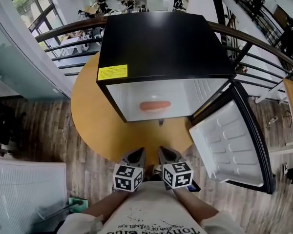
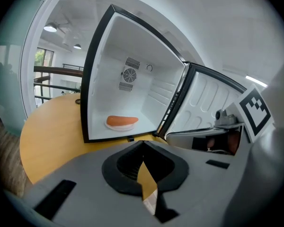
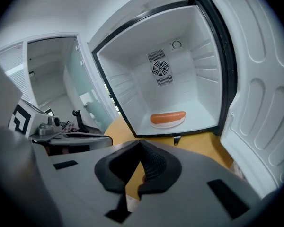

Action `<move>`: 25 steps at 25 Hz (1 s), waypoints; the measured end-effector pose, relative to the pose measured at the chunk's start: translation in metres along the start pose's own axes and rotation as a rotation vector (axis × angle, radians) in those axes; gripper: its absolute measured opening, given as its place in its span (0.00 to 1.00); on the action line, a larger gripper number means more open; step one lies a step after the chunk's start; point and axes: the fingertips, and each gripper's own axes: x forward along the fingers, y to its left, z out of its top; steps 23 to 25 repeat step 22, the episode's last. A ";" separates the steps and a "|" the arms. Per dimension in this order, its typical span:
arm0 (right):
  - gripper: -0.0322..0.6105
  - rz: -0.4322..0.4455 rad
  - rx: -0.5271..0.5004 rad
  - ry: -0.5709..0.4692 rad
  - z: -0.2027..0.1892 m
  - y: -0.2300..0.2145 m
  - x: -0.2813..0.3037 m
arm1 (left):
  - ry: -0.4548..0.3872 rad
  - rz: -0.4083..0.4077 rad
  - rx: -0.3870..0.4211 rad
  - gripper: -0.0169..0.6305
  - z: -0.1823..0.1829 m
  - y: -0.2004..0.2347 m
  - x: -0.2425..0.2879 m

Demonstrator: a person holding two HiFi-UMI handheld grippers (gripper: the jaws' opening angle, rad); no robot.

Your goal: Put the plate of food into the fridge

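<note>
A black mini fridge stands on a round wooden table with its door swung open to the right. Inside, on the white floor of the fridge, lies a white plate with an orange sausage. My left gripper and right gripper hang side by side at the table's near edge, close to my body and well short of the fridge. Both are shut, jaws meeting at the tips with nothing between them.
The open door juts out past the table edge at my right. A curved railing runs behind the fridge. A glass wall stands at the left, wooden floor below it. A white slatted thing sits at bottom left.
</note>
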 end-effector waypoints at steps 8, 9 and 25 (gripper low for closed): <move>0.09 0.006 -0.009 0.002 0.000 0.001 0.000 | -0.004 0.004 0.010 0.06 0.001 -0.001 -0.001; 0.09 0.007 -0.008 0.001 0.000 0.002 0.000 | -0.003 0.004 0.010 0.06 0.002 -0.001 -0.001; 0.09 0.029 -0.020 0.014 -0.004 0.010 -0.001 | 0.012 0.001 -0.012 0.06 -0.003 -0.004 -0.005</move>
